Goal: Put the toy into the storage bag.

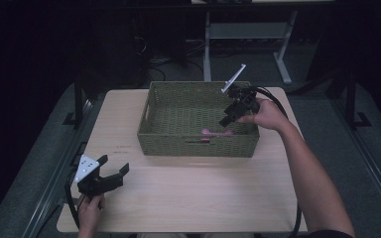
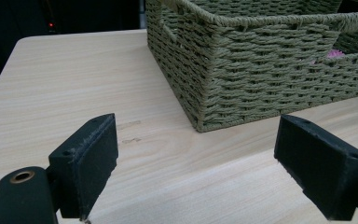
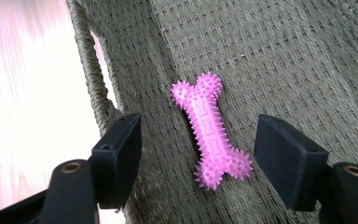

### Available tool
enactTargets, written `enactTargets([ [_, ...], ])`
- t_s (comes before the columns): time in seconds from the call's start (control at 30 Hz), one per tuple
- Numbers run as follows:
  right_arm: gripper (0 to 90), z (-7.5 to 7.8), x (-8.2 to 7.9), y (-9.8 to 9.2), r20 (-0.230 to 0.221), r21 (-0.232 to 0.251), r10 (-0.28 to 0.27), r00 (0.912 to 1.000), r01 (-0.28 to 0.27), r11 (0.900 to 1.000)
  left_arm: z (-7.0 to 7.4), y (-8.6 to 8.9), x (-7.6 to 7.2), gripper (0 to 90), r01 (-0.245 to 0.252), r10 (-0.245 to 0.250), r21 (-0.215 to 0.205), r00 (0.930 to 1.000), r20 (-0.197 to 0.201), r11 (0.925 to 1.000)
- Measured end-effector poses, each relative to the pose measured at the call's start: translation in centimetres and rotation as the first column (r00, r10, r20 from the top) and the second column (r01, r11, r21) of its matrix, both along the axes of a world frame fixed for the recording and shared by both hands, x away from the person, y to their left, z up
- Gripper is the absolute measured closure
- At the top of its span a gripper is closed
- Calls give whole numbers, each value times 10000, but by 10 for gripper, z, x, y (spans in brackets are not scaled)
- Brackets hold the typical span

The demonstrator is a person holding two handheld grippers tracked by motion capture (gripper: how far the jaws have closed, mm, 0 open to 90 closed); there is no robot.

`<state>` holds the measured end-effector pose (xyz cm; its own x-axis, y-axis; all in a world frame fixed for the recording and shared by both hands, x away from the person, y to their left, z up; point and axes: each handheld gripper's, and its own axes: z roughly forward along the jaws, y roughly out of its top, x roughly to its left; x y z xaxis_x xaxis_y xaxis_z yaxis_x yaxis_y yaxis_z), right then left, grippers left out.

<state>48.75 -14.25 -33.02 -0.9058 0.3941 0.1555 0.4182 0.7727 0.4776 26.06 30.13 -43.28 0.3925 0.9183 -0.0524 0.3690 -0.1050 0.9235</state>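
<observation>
The right gripper (image 3: 198,156) has its jaws wide open and holds nothing. Between them, lower down, lies a pink spiky bone toy (image 3: 210,130) on the woven floor of a green basket (image 3: 307,56); the jaws do not touch it. In the high view the right gripper (image 1: 229,118) hangs over the basket's right part, tilted down, with the person's right hand (image 1: 265,113) behind it at the basket's right rim. The toy (image 1: 217,133) lies inside near the front wall, a little right of the middle.

The left gripper (image 2: 196,172) is also wide open and empty, above bare wood. It (image 1: 110,173) is near the table's front left corner, well apart from the basket (image 1: 196,141), which stands at the middle of the table's (image 1: 193,193) far edge.
</observation>
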Motion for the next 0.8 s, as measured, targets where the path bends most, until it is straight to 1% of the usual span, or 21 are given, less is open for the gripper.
enactTargets([
  [0.8,289,18,-16,-15,405,124,-203,9990,198,9997,0,0,-1,130,6,-6,18,10000,-35,10000],
])
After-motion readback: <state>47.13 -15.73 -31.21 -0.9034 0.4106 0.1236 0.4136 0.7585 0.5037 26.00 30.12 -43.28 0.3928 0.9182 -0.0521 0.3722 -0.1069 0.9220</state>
